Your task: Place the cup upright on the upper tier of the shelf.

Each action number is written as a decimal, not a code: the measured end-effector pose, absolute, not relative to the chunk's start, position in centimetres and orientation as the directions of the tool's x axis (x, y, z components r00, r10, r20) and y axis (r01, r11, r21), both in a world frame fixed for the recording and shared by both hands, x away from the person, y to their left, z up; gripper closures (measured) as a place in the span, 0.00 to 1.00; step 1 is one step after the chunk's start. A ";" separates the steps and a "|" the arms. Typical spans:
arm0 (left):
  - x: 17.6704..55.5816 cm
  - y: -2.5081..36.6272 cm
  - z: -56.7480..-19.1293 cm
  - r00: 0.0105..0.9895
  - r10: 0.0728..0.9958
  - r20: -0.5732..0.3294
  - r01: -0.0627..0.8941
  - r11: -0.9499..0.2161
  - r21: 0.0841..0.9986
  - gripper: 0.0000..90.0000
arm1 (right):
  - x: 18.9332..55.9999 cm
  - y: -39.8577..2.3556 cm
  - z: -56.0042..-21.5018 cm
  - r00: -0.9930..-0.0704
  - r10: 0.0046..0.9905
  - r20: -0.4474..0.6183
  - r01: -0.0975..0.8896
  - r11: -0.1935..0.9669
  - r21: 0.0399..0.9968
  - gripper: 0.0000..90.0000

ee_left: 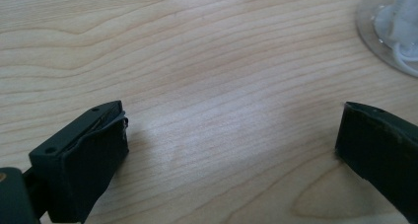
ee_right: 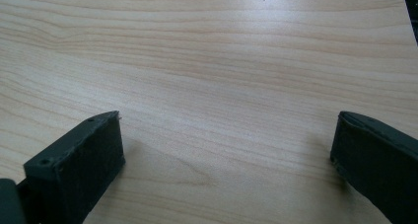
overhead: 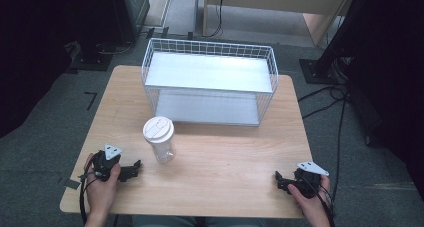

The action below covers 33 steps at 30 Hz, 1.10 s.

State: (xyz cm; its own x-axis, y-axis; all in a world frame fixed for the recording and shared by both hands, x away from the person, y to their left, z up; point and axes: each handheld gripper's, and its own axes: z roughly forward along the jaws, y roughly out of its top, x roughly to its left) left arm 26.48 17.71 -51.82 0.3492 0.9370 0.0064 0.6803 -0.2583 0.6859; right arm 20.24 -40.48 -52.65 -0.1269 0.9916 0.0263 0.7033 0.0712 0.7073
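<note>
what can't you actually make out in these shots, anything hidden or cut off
- Cup, high view: its white lid covers the opening, so what it holds cannot be told.
- Cup, left gripper view: cut off by the top right edge and blurred; just part of its base shows.
- Wire basket, high view: the upper shelf hides much of the lower one.
- Right gripper, high view: the fingers are too small and dark to separate.

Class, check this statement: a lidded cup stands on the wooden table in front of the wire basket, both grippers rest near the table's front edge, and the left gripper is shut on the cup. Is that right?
Not quite. The left gripper is open and holds nothing: the high view shows the cup standing apart from it, and the left gripper view shows its jaws wide apart over bare table. The rest holds: the cup stands before the wire basket, and the right gripper also rests near the front edge.
</note>
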 end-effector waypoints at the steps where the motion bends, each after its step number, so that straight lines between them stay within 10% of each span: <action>1: 26.4 17.8 -51.7 0.358 0.934 0.001 0.671 -0.258 0.695 0.00 | 20.2 -40.5 -52.7 -0.128 0.991 0.026 0.703 0.072 0.708 0.00; 33: 24.6 12.2 -48.5 0.603 0.781 -0.162 0.443 -0.158 0.883 0.00 | 20.2 -40.5 -52.6 -0.127 0.992 0.027 0.703 0.071 0.708 0.00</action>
State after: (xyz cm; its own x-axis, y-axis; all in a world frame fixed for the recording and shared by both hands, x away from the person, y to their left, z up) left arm 24.56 12.15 -48.52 0.6027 0.7813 -0.1620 0.4426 -0.1584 0.8826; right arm 20.24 -40.49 -52.65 -0.1271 0.9915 0.0269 0.7031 0.0709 0.7075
